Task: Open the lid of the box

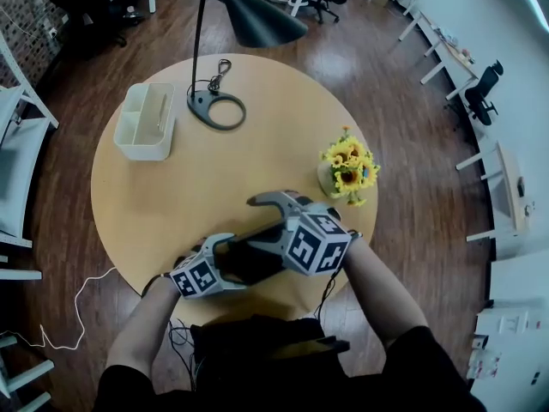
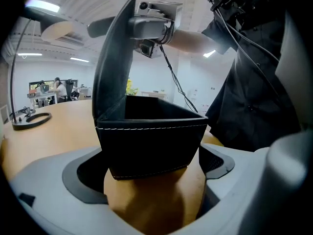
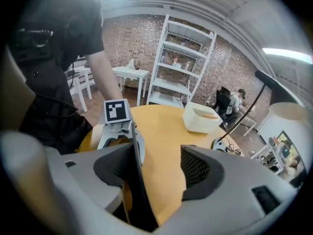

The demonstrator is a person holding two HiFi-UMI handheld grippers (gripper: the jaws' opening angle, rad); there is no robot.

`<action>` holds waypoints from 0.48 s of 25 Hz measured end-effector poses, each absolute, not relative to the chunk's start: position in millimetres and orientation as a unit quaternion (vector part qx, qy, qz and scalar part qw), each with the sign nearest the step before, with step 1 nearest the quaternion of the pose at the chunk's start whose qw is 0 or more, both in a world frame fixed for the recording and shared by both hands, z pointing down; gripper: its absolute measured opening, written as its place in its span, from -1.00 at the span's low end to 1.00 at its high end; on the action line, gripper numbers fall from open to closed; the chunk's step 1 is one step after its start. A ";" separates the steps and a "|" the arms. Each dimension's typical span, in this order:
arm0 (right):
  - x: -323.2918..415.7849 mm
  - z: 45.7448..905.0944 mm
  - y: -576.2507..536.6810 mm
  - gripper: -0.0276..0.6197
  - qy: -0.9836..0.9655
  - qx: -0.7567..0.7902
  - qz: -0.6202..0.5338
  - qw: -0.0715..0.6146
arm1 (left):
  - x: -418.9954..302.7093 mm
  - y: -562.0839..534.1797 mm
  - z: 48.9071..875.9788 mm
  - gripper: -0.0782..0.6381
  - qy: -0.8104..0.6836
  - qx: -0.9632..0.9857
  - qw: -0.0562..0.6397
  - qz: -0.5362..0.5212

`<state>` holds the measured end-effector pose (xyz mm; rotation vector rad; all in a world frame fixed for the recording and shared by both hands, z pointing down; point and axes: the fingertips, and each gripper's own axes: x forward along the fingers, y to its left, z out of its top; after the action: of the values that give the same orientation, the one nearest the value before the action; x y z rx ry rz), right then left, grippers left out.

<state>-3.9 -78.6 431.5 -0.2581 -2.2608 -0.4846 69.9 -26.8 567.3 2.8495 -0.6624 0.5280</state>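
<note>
Left gripper [image 2: 154,168] clasps the black box [image 2: 146,141] by its body, close to the table's [image 1: 197,178] near edge. Its lid [image 2: 113,62] stands upright, open, between the right gripper's [image 3: 156,173] parted jaws, lying against one pad, the other pad clear of it.

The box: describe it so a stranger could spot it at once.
On the round wooden table, look at the near edge, between the left gripper and right gripper. The black box sits there, lid raised. White stitching and boxy walls set it apart from the black lamp, white tray and yellow flowers.
</note>
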 end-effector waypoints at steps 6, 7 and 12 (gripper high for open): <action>-17.8 439.9 -99.5 -0.17 -0.892 -0.094 -0.194 0.398 | 66.8 -28.1 571.3 0.80 -0.234 0.948 0.101 0.188; -19.3 441.2 -103.0 -0.16 -0.892 -0.093 -0.191 0.400 | 66.4 -26.8 571.4 0.79 -0.236 0.947 0.104 0.191; -23.6 445.2 -125.3 -0.10 -0.899 -0.075 -0.160 0.400 | 63.3 -24.9 568.2 0.76 -0.252 0.941 0.117 0.194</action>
<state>-23.6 -125.3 445.2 -0.1899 -2.2752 -0.4052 63.3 -24.9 568.2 2.7550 -0.7367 0.5672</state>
